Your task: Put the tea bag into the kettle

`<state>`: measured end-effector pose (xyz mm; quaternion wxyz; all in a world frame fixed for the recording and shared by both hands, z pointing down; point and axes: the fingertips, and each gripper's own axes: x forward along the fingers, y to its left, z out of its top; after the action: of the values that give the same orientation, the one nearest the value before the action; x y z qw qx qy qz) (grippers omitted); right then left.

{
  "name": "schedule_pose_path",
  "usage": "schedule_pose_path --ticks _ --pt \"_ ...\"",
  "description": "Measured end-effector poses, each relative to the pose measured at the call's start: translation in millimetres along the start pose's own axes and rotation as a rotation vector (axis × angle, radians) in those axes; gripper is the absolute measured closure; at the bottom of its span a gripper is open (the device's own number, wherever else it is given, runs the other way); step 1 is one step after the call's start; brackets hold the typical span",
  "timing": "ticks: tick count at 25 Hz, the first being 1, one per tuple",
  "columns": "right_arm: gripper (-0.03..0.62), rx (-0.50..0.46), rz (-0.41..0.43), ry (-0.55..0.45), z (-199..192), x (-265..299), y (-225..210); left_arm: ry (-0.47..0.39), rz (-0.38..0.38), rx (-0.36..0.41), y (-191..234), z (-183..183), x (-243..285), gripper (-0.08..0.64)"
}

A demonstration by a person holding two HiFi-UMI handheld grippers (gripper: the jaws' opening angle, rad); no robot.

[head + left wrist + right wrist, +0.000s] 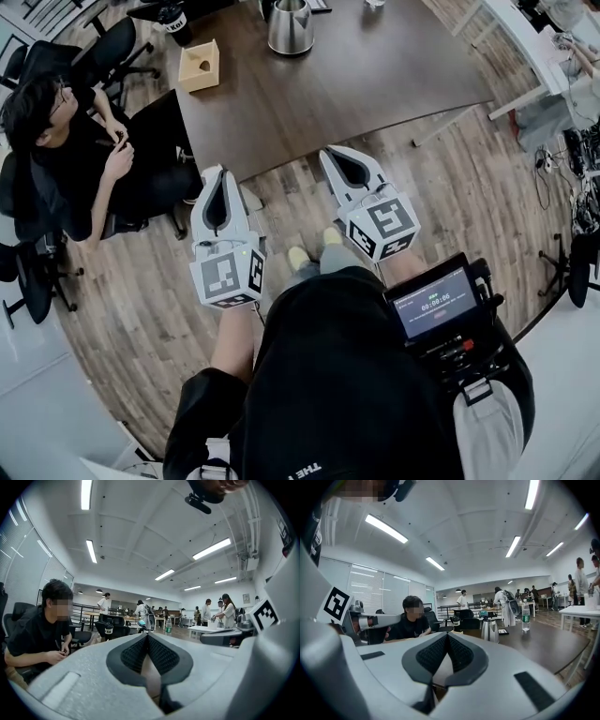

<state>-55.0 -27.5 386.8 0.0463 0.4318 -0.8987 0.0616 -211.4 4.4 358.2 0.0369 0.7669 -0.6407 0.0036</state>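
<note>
L gripper (218, 172) & R gripper (330, 153): matte grey shells, ribbed black pads (133, 656) pressed together, empty. Shiny conical steel kettle (291, 26) on dark wood-grain table (375, 84).

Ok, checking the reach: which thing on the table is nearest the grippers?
The wooden box, at the table's left edge; the kettle and black cup stand farther back.

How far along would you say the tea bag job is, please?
Nothing looks done yet. The shiny steel kettle stands far back on the dark brown wooden table. In hand: nothing; the left claw and right claw are shut and empty, by the table's near edge. No tea bag is visible, so finding, gripping and dropping it in remain.
</note>
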Motion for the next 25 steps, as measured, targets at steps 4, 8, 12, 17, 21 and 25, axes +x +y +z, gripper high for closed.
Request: schedule_pose_path --ticks 4,8,12,17,21,25 --pt "0.586 0.015 -0.006 -0.001 -3 -1 -3 0.011 -0.003 0.006 -3 -2 1 0.574" --pt "0.586 0.021 -0.016 0.001 -3 -5 -6 0.015 -0.011 0.008 -7 -1 1 0.574" --pt "0.586 0.029 -0.022 0.005 -4 -3 -8 0.023 -0.018 0.011 -8 1 1 0.574" --pt "0.586 0.043 0.002 0.021 0 42 -59 0.046 0.011 0.010 -7 1 62 0.574" --pt "0.586 0.051 0.021 0.024 2 64 -79 0.057 0.031 0.017 -5 3 88 0.574" --pt "0.586 0.047 0.039 0.010 11 85 -95 0.052 0.046 0.024 -2 8 109 0.574"
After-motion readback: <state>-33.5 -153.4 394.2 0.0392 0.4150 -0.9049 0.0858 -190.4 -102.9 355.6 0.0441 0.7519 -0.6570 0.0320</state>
